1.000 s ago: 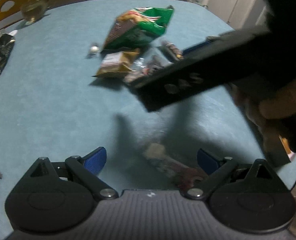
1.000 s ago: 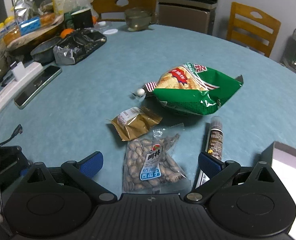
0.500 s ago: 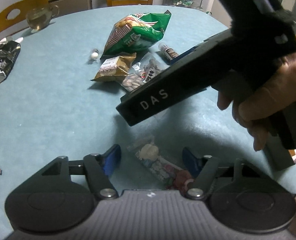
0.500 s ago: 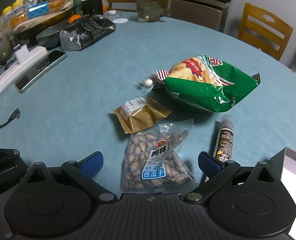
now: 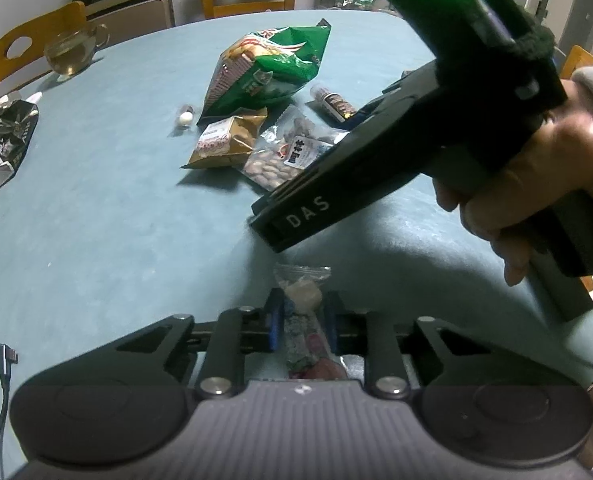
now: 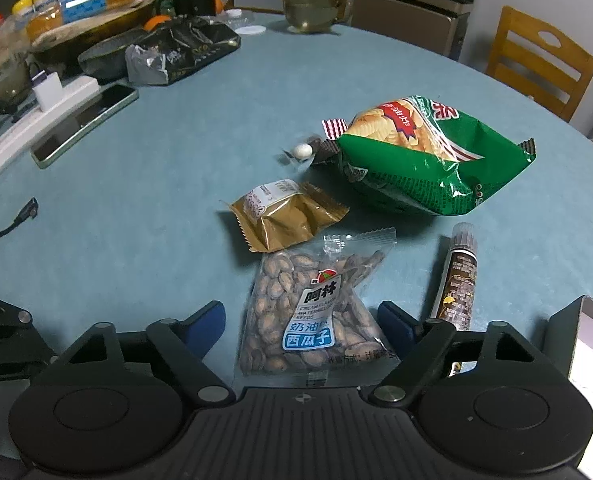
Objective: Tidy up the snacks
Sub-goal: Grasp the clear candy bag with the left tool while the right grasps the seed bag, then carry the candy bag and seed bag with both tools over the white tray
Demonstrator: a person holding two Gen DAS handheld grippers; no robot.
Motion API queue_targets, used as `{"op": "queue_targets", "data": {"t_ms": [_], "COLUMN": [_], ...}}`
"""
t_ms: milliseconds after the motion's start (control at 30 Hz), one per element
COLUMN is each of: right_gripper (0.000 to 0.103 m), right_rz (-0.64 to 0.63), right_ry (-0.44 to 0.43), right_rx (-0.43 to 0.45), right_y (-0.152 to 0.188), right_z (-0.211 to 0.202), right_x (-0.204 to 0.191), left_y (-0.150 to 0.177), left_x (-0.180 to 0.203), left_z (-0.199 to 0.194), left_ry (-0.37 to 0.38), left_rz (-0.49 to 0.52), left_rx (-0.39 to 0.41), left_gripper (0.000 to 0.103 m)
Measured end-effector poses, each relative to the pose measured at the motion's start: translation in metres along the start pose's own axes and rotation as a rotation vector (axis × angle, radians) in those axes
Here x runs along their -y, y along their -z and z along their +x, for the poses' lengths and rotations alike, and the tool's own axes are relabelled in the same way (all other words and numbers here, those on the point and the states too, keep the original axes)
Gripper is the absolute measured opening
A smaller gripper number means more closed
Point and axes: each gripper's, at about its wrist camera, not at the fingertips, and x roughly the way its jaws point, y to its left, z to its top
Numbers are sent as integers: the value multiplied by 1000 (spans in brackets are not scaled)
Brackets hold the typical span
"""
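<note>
Closing on a clear candy packet (image 5: 301, 312), left gripper (image 5: 303, 322) jaws pinch it against the blue worktop (image 5: 96, 208). Right gripper (image 6: 301, 322) jaws closing, not touching the seed bag (image 6: 308, 312) between them; gold packet (image 6: 284, 214), green chip bag (image 6: 424, 156) beyond.

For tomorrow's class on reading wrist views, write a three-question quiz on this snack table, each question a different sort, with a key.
1. True or false: the left tool grips a small clear snack packet.
2. Which snack lies between the right tool's fingers?
A. green chip bag
B. watermelon seed packet
C. gold packet
3. Fill in: the brown tube lies to the ____ of the seed packet in the right wrist view.

Key: 1 true; 2 B; 3 right.
</note>
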Motion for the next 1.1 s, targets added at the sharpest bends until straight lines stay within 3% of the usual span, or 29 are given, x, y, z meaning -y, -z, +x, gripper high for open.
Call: {"op": "queue_targets", "data": {"t_ms": [100,233,367,667,1100], "right_gripper": [80,66,62,55,54], "right_rz": [10,22,25,107,225], "right_ry": [-7,6,9,6,21], "right_rx": [4,22,29,32,74], "right_y": [0,-1,-1,2,14], "right_z": [0,-1,-1,-6,-39], "right_x": [2,2,1,5,6], "left_y": [0,0,2,-1,-26], "left_x": [-4,-12,-20,-48,-57], "left_z": [-2,-1,-4,-15,-28], "left_ry": [2,2,-12,-61,-38], "left_rz": [-12,-35,-57,-108,-49], "left_rx": [-11,-24,-30,-11,52], "left_gripper": [15,15,14,14,14]}}
